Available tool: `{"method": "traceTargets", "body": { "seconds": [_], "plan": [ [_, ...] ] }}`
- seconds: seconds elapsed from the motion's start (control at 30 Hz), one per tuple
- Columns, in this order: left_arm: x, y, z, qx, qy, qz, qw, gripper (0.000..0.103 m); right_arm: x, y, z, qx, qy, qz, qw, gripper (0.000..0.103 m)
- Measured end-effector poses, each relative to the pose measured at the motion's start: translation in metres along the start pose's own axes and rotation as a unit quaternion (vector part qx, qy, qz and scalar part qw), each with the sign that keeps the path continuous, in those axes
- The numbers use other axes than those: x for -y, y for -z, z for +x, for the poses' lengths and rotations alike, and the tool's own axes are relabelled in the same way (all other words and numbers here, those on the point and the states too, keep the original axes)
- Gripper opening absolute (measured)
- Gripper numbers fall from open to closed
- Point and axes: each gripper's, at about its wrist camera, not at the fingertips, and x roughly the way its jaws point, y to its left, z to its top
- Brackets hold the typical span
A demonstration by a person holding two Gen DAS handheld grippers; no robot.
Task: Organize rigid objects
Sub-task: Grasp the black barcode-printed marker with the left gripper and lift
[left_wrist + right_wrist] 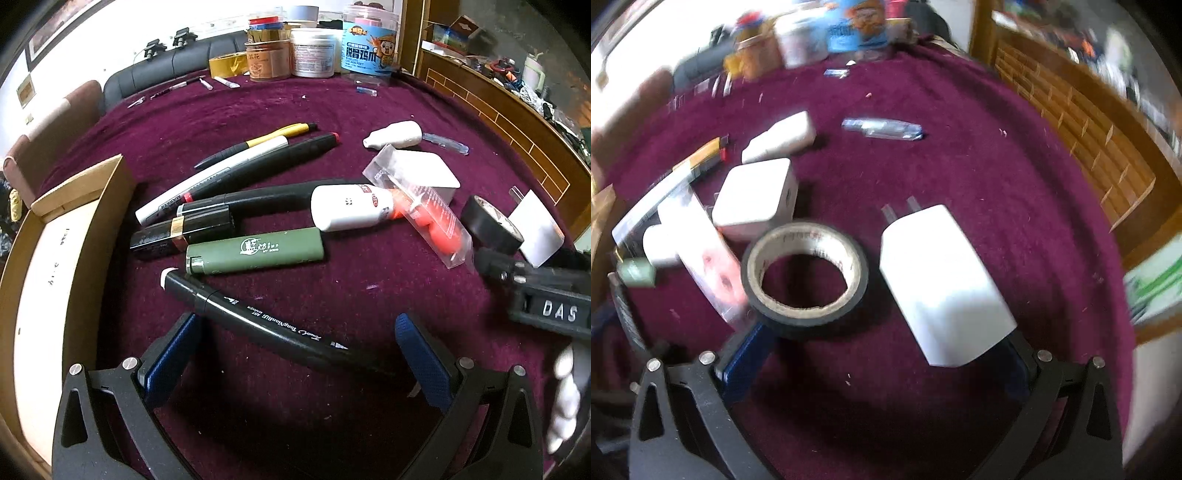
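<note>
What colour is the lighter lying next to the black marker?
The lighter is olive green with white printing and a silver metal top, clearest in the left wrist view.

Right wrist view motion-blurred, jars [812, 40] unreadable, cardboard box [55, 258] cut off

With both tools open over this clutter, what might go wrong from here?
1. The black art marker lies diagonally across the open left tool; closing on it at that angle may make it swivel or roll out.
2. The right tool is open with the black tape roll and the white charger both near its fingers, so it might nudge one while grabbing the other.
3. The right view is motion-blurred, suggesting fast movement.
</note>
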Motion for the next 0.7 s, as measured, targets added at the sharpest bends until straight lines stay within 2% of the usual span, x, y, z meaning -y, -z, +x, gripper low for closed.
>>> {"method": "traceTargets", "body": {
  "seconds": [0.07, 0.13, 0.2, 0.23, 0.3, 0.33, 0.4, 0.43, 0.53, 0.63, 0.7],
  "plan": [
    [0.0, 0.0, 0.0, 0.0, 0.002, -0.002, 1.0, 0.102, 0.001, 0.003, -0.001, -0.006, 0.001, 0.012, 1.0, 0.102],
    [0.0, 0.0, 0.0, 0.0, 0.002, -0.002, 1.0, 0.102, 0.001, 0.005, -0.006, -0.007, 0.003, 0.018, 1.0, 0.095],
    [0.001, 0.0, -0.001, 0.0, 0.002, -0.002, 1.0, 0.102, 0.004, 0.01, -0.026, 0.013, 0.006, 0.028, 0.999, 0.092],
    [0.0, 0.0, -0.001, -0.001, 0.002, -0.002, 1.0, 0.102, 0.004, 0.011, -0.041, 0.037, 0.009, 0.029, 0.999, 0.092],
    [0.0, 0.0, -0.001, 0.0, 0.004, -0.002, 1.0, 0.102, 0.0, 0.015, -0.085, 0.129, 0.017, 0.025, 0.991, 0.092],
    [0.0, 0.001, -0.002, -0.002, 0.006, 0.0, 1.0, 0.101, -0.001, 0.018, -0.104, 0.172, 0.015, 0.026, 0.985, 0.093],
    [-0.005, 0.003, -0.012, 0.004, 0.025, 0.0, 0.9997, 0.095, -0.004, 0.029, -0.134, 0.264, 0.016, 0.029, 0.964, 0.098],
    [-0.007, 0.005, -0.02, 0.014, 0.034, 0.001, 0.9993, 0.094, -0.006, 0.03, -0.136, 0.285, 0.019, 0.027, 0.958, 0.102],
    [-0.017, 0.01, -0.052, 0.06, 0.035, 0.019, 0.9974, 0.094, -0.008, 0.019, -0.111, 0.254, 0.046, 0.025, 0.966, 0.1],
    [-0.03, 0.01, -0.07, 0.077, 0.047, 0.046, 0.9949, 0.094, 0.006, 0.018, -0.08, 0.229, 0.014, 0.069, 0.971, 0.094],
    [-0.035, 0.008, -0.076, 0.085, 0.055, 0.068, 0.9926, 0.09, 0.019, 0.022, -0.061, 0.219, -0.007, 0.104, 0.97, 0.093]
  ]
}}
